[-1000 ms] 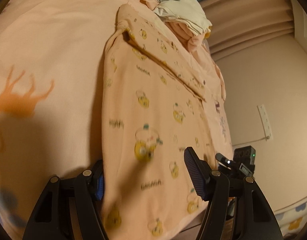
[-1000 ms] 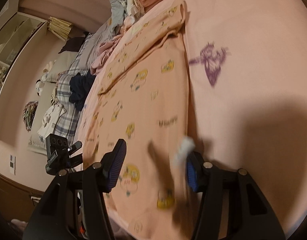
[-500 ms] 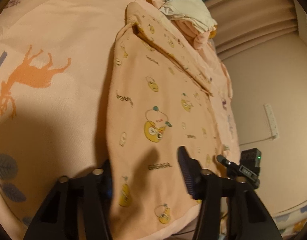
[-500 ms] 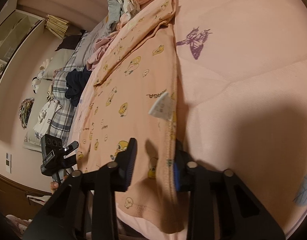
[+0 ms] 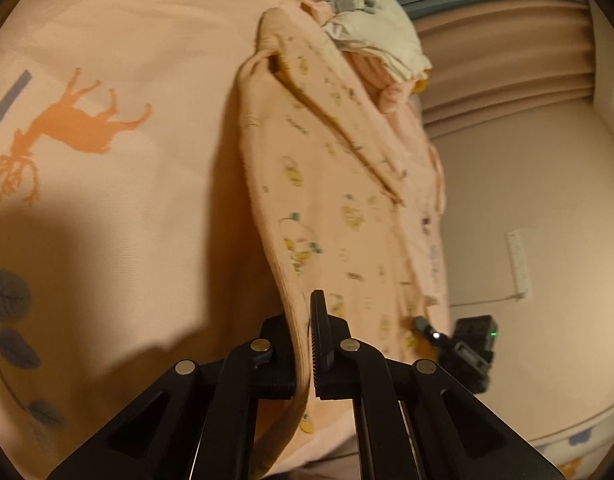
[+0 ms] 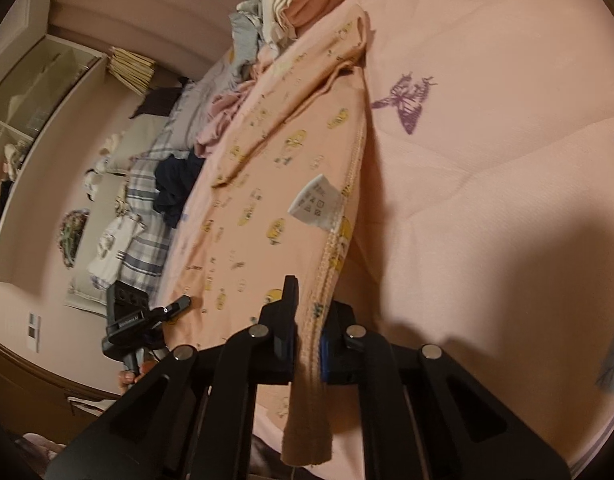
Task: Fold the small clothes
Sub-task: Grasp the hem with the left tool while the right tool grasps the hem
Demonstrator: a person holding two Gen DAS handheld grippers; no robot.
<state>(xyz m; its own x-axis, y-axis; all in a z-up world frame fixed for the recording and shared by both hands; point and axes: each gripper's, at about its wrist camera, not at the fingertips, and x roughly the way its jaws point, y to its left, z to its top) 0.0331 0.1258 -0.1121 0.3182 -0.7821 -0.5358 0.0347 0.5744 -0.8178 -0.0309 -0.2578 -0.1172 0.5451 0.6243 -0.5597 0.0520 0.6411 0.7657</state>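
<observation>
While the peach cotton garment printed with small yellow cartoon figures (image 5: 327,208) lies spread along the pink bedspread (image 5: 119,184), I have both claws clamped on its near hem. My left gripper (image 5: 307,344) is closed down to a narrow slit, with the garment's left edge pinched between its black pads and lifted into a ridge that runs away from me. My right gripper (image 6: 309,340) is likewise nearly closed, squeezing the stitched right edge of the garment (image 6: 267,200), whose corner hangs down below the fingers. A white care label (image 6: 317,202) sticks out from that seam, just beyond the grip. At the far end, touching the garment, sits a heap of crumpled pale clothes (image 5: 367,32). An orange deer print (image 5: 75,124) marks the bedspread on the left, a purple butterfly print (image 6: 407,102) on the right.
</observation>
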